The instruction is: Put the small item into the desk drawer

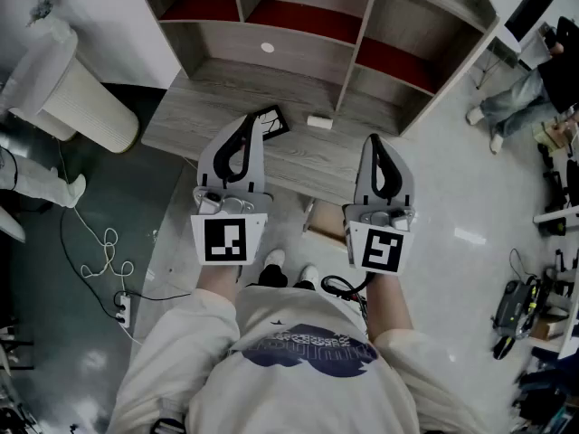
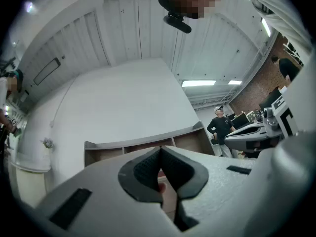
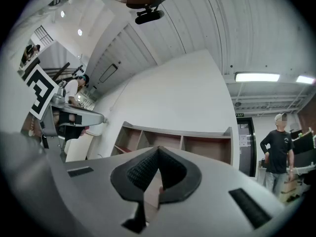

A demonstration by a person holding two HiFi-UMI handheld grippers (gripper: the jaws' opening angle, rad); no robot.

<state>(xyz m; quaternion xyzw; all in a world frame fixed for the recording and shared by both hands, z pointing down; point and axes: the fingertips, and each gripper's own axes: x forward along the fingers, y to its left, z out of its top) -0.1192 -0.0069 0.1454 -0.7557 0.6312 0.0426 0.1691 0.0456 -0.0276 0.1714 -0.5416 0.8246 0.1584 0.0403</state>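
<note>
A small white item (image 1: 319, 122) lies on the grey wooden desk (image 1: 190, 116), near the foot of the shelf unit (image 1: 362, 34). Left of it lies a flat black-framed thing (image 1: 270, 123). My left gripper (image 1: 244, 120) hovers over the desk's front part, shut and empty, just left of the black thing. My right gripper (image 1: 374, 140) is held at the desk's front right edge, also shut with nothing in it. Both gripper views look up at the shelf unit (image 2: 143, 149) over closed jaws: left gripper (image 2: 159, 149), right gripper (image 3: 158, 149). A brown panel (image 1: 326, 226) shows below the desk's front edge; whether it is the drawer I cannot tell.
A white ribbed cylinder (image 1: 86, 107) stands left of the desk. Cables and a power strip (image 1: 122, 310) lie on the floor at the left. A seated person (image 1: 525, 98) is at the far right, and a standing person (image 3: 278, 149) is beyond the shelf unit.
</note>
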